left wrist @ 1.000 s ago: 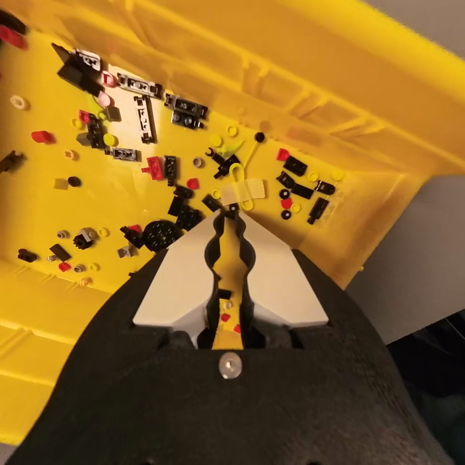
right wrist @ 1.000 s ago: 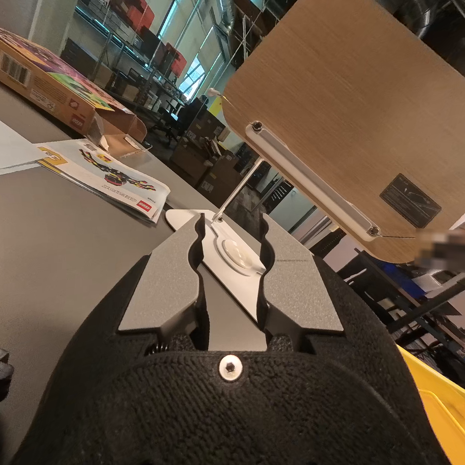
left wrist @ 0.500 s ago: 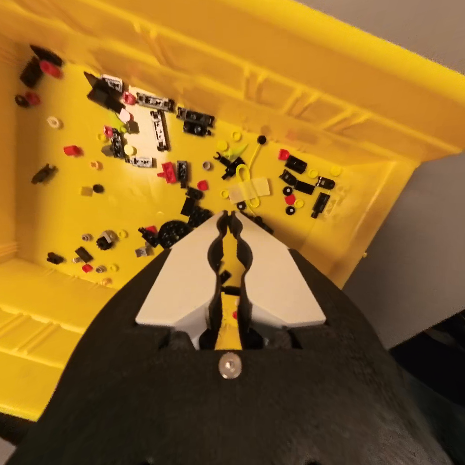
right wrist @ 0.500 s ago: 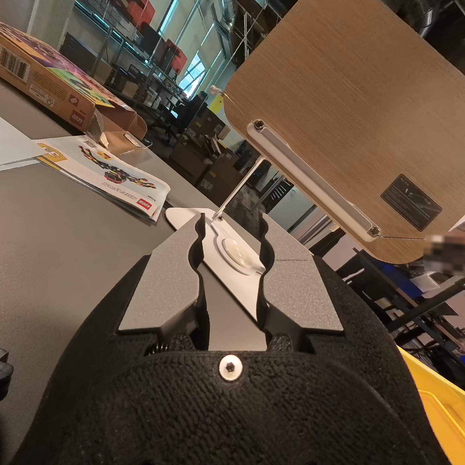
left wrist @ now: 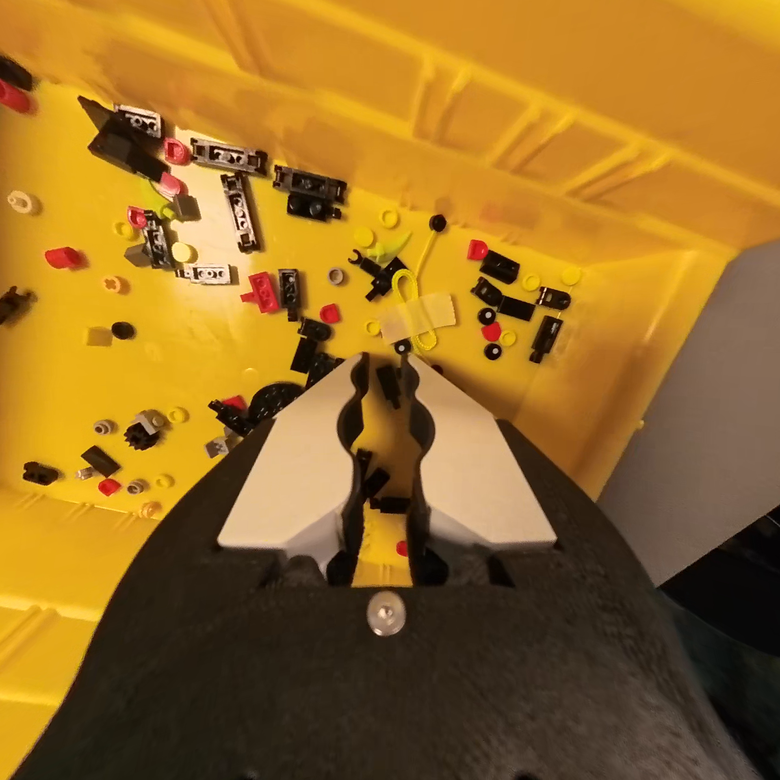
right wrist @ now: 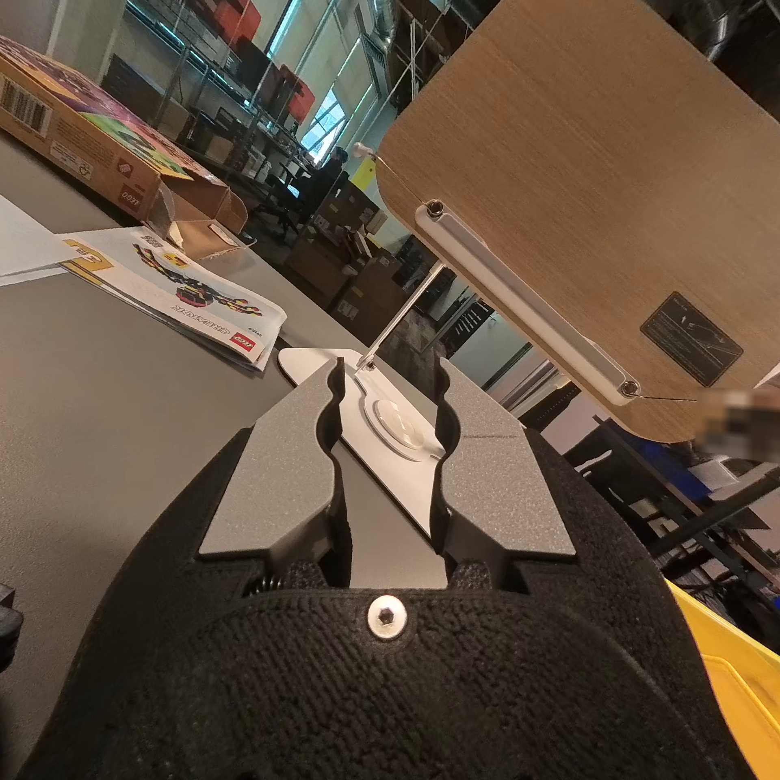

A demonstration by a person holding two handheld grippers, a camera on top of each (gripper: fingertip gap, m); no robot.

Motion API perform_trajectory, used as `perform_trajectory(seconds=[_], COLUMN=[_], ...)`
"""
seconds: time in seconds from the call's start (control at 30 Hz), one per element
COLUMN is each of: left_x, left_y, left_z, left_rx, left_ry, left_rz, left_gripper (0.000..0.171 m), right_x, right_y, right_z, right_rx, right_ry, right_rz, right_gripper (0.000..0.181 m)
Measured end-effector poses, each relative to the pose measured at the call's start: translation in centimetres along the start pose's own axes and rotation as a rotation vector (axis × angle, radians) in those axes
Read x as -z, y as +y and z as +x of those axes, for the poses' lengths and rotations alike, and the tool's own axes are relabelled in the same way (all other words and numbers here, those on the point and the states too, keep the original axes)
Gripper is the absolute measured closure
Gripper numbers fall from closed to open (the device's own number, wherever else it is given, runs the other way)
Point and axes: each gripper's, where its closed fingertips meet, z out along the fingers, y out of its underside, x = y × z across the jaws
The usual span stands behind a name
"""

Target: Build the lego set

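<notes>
Assembly has not visibly begun: no joined model shows, and the lego pieces (left wrist: 261, 291) lie loose across the floor of the yellow bin (left wrist: 464, 105). The left claw (left wrist: 385, 363) hangs released over a small black piece (left wrist: 390, 386) near the bin's right wall. The right claw (right wrist: 388, 371) rests released and empty above the desk (right wrist: 105, 401), near the instruction booklet (right wrist: 185, 291) and opened box (right wrist: 97, 152).

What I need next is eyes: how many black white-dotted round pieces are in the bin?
3. Upper dotted piece and lower dotted piece lie right of the tape; third dotted piece sits just beyond the left gripper, which may hide more.
</notes>
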Motion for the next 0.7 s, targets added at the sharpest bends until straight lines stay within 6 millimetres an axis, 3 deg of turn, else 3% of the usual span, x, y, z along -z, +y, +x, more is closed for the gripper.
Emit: perform_trajectory(seconds=[0.7], left_x=[0.06], left_y=[-0.36], left_z=[-0.36], left_rx=[-0.034], left_ry=[-0.029], left_rz=[0.026], left_gripper=[0.171], right_x=[-0.02], right_y=[0.02], right_z=[-0.08], right_rx=[-0.004], right_ry=[-0.006], right_rz=[0.0], right_gripper=[0.141])
